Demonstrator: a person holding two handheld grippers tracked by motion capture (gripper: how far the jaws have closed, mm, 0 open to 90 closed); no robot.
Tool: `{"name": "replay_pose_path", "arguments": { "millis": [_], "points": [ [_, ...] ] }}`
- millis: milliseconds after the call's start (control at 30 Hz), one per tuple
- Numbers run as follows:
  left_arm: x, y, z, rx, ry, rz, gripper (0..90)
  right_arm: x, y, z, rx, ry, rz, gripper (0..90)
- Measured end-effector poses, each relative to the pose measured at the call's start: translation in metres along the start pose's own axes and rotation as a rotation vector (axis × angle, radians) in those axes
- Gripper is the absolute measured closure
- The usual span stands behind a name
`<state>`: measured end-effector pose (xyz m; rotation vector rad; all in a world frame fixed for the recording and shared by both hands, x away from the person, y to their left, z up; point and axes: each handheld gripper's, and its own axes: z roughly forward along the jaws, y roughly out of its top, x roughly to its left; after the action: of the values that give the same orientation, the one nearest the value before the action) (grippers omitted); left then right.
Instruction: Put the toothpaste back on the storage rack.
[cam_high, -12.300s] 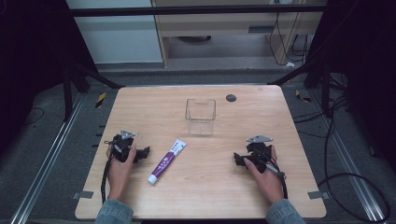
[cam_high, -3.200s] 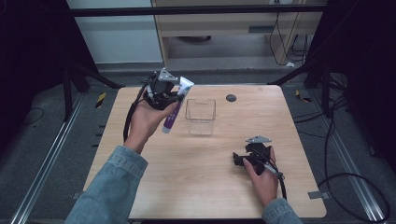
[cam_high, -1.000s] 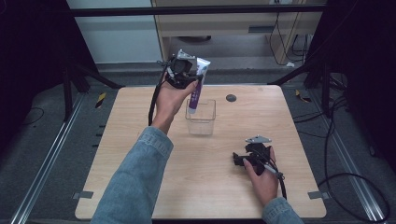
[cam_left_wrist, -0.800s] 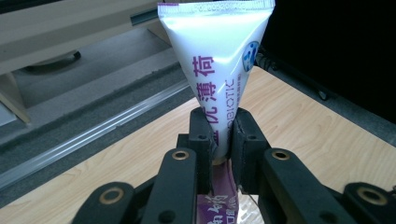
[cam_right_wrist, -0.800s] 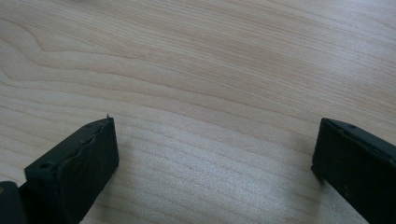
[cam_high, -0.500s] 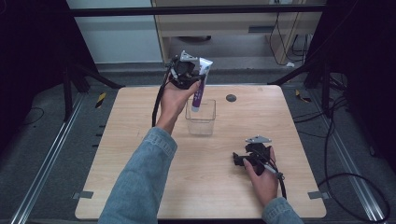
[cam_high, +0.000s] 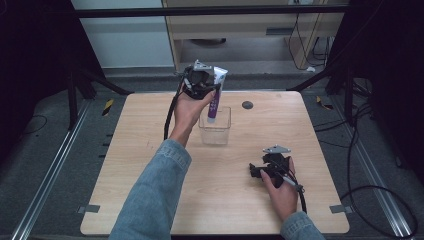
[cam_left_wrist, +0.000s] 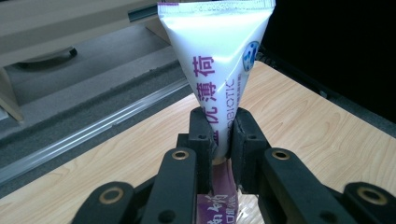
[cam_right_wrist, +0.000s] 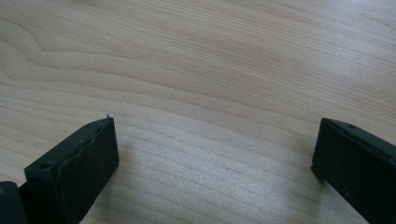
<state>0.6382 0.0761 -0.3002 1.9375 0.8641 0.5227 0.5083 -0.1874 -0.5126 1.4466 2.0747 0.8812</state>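
Note:
A white and purple tube (cam_high: 215, 97) hangs upright, crimped end up, over a clear square container (cam_high: 215, 127) at the back middle of the wooden table (cam_high: 150, 165). Its lower end dips inside the container's rim. My left gripper (cam_high: 210, 90) is shut on the tube's middle. In the left gripper view the two jaws pinch the tube (cam_left_wrist: 219, 70) just under its wide flat end. My right gripper (cam_high: 257, 171) rests on the table at the front right. Its jaws stand wide open in the right gripper view (cam_right_wrist: 215, 158), with bare wood between them.
A small dark round disc (cam_high: 247, 105) lies on the table to the right of the container. Black frame bars and cables (cam_high: 370, 125) surround the table. A cabinet (cam_high: 240, 25) stands beyond the far edge.
My left gripper has sunk a little with the tube, so the tube's lower end now reaches into the container. The right gripper has not moved.

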Motion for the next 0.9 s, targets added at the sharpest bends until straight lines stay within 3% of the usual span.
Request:
{"name": "replay_pose_path", "arguments": {
  "millis": [133, 233, 333, 467, 567, 900],
  "points": [
    [0.001, -0.004, -0.001, -0.025, -0.027, -0.026, 79.8, 0.000, 0.000, 0.000, 0.000, 0.000, 0.001, 0.6],
    [0.001, -0.006, -0.002, -0.024, -0.009, -0.006, 79.8, 0.000, 0.000, 0.000, 0.000, 0.000, 0.001, 0.6],
    [0.002, -0.009, -0.003, -0.039, -0.021, -0.023, 79.8, 0.000, 0.000, 0.000, 0.000, 0.000, 0.002, 0.6],
    [0.001, -0.013, -0.003, -0.043, -0.002, 0.006, 79.8, 0.000, 0.000, 0.000, -0.002, -0.001, -0.001, 0.6],
    [0.003, -0.017, -0.001, -0.049, -0.012, 0.007, 79.7, 0.000, 0.000, 0.000, 0.001, 0.000, 0.002, 0.6],
    [0.005, -0.028, 0.010, -0.011, -0.006, 0.028, 79.7, 0.000, 0.000, 0.000, 0.002, 0.003, 0.003, 0.6]
  ]
}}
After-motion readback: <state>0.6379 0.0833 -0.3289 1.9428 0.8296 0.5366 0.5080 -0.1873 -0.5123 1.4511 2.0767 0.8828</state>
